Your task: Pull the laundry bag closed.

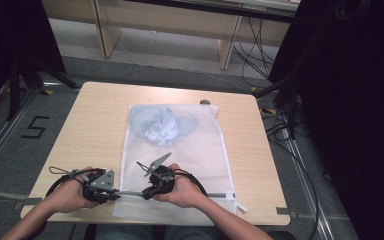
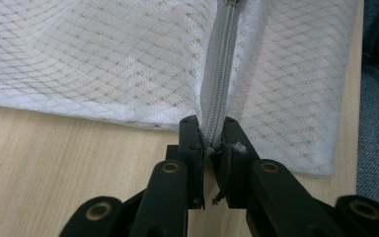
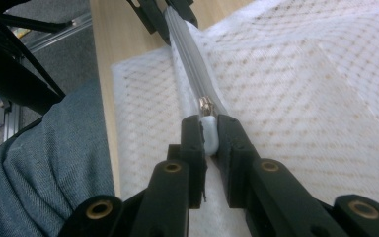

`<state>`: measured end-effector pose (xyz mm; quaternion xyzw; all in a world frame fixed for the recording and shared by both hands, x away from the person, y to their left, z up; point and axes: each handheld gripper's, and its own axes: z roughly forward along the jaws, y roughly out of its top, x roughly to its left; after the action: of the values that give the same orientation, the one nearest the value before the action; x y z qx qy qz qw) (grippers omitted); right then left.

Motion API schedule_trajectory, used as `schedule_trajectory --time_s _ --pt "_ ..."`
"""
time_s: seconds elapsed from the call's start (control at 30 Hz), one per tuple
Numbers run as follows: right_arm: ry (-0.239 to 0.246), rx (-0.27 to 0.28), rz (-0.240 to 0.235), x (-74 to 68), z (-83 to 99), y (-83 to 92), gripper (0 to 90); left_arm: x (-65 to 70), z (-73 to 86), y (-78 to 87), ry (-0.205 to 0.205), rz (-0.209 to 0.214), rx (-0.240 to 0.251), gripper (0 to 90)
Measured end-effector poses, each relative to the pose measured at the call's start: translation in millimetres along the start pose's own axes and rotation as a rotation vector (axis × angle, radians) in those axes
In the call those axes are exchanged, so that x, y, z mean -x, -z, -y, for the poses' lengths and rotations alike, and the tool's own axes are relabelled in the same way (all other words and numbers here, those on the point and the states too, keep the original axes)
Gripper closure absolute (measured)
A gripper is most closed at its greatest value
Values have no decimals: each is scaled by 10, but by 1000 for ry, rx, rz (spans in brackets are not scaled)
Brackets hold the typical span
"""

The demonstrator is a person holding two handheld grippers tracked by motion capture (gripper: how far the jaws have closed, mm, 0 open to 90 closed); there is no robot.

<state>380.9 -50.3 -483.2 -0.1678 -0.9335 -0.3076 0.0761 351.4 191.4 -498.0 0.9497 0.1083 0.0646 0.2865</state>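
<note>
A white mesh bag (image 1: pixel 180 150) lies flat across the middle of the table (image 1: pixel 85 130), its zip (image 1: pixel 130 193) along the lower edge of the high view. The left claw (image 1: pixel 116 193) is nearly closed, pinching the zip's end (image 2: pixel 212 133). Just to its right, the right claw (image 1: pixel 142 194) is clamped on the white pull tab (image 3: pixel 209 132). Blue cloth (image 1: pixel 160 125) sits inside the bag's upper half.

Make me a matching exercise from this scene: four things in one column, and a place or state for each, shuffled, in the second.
1. left tool
2. right tool
3. crumpled garment
4. mesh laundry bag

a. lies flat on the table
b. clamped on the zipper's end at the bag's corner
c. clamped on the white zipper pull
d. inside the bag, at its far end

Pairs: 1-b, 2-c, 3-d, 4-a
</note>
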Motion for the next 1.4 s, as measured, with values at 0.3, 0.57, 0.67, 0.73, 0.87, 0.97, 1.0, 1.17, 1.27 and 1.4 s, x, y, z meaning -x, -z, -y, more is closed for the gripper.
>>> schedule_trajectory --time_s 0.3,0.57,0.67,0.73,0.87,0.97,1.0,1.17,1.27,1.4 --pt "-11 -6 10 18 62 46 830 -1 -2 -1 2 1 0 815" --pt "2 -12 19 38 95 75 830 19 -5 -18 24 0 21 815" --pt "1 -21 27 50 115 83 831 -6 -1 6 -8 -8 -6 815" --pt "5 -26 32 76 143 103 831 -4 7 4 4 -6 -2 815" --pt "-13 -27 35 65 163 128 831 -10 -3 4 -7 -8 -4 815" --pt "-8 -24 34 63 164 122 831 0 2 3 2 -3 -5 816" --pt "-11 -26 36 59 165 125 831 1 0 5 -2 -4 -6 815" --pt "-6 -50 55 76 199 145 834 13 12 1 20 -7 10 816" --pt "-19 -55 54 89 229 174 870 8 11 -4 25 -2 13 816" --pt "-18 -49 50 100 244 193 869 -2 5 8 5 -3 -7 816"
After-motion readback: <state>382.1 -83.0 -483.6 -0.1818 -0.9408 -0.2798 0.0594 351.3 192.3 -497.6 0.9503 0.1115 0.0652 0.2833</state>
